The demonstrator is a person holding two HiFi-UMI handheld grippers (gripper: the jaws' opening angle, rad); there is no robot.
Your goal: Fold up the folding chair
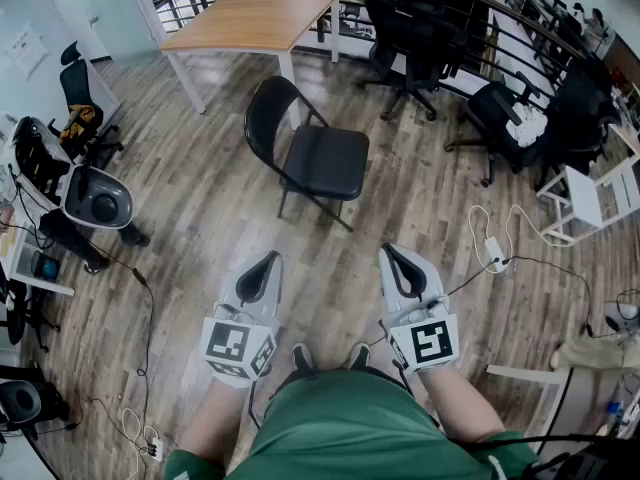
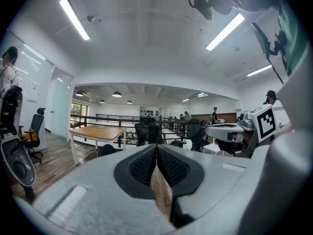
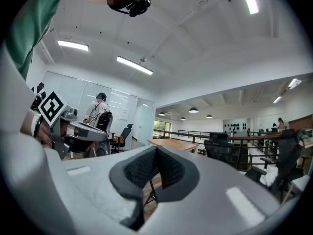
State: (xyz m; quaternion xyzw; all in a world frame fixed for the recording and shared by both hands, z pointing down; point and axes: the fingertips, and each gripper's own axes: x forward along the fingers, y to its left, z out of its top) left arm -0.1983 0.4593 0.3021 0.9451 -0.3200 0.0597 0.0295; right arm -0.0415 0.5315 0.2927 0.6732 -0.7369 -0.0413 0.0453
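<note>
The black folding chair (image 1: 310, 153) stands unfolded on the wood floor in the head view, its seat toward me and its back toward the far left. My left gripper (image 1: 262, 268) and right gripper (image 1: 395, 260) are side by side at waist height, short of the chair and pointing at it. Both are shut with nothing between the pads. In the left gripper view the jaws (image 2: 156, 148) are closed, and the top of the chair back (image 2: 106, 150) shows just over the gripper body. In the right gripper view the jaws (image 3: 156, 151) are closed too.
A wooden table (image 1: 255, 18) stands behind the chair, with several black office chairs (image 1: 405, 38) to its right. White shelving (image 1: 600, 198) and floor cables (image 1: 495, 248) lie at the right. Equipment and a grey headrest (image 1: 95, 198) crowd the left. My shoes (image 1: 300, 356) are below.
</note>
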